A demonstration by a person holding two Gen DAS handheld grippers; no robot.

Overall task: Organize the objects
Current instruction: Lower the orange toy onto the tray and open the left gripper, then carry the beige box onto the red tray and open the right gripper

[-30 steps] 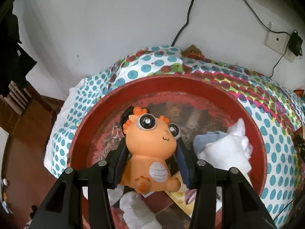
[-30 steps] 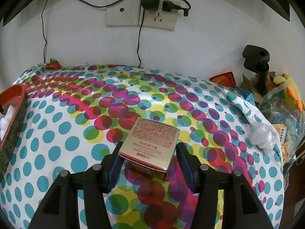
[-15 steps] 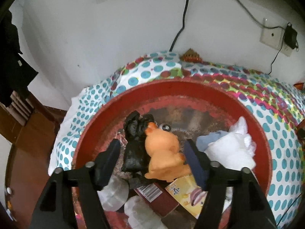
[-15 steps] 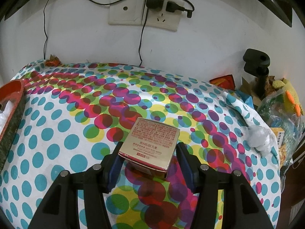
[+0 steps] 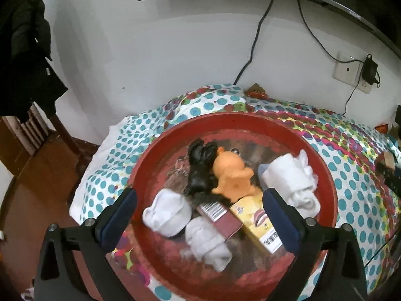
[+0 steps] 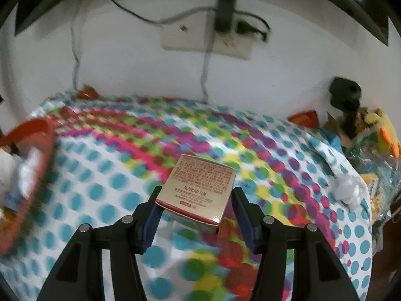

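In the left wrist view a round red tray (image 5: 323,183) holds an orange dinosaur toy (image 5: 231,175) lying face down, a black crumpled thing (image 5: 200,168), white tissue wads (image 5: 166,213), a dark red box (image 5: 219,217) and a yellow box (image 5: 260,228). My left gripper (image 5: 199,217) is open and empty above the tray's near side. My right gripper (image 6: 196,217) is shut on a gold box with red print (image 6: 199,189), held above the dotted cloth (image 6: 100,200). The red tray's edge (image 6: 37,130) shows at the left of the right wrist view.
The table stands against a white wall with a socket and charger (image 6: 225,12) and hanging cables. Toys, bags and a black stand (image 6: 347,100) crowd the right end. A crumpled tissue (image 6: 347,188) lies on the cloth there. A wooden floor (image 5: 30,188) lies beyond the left edge.
My left gripper opened, dropped the orange dinosaur into the tray and pulled back and up. My right gripper, still holding the box, is moving; its view is now blurred.
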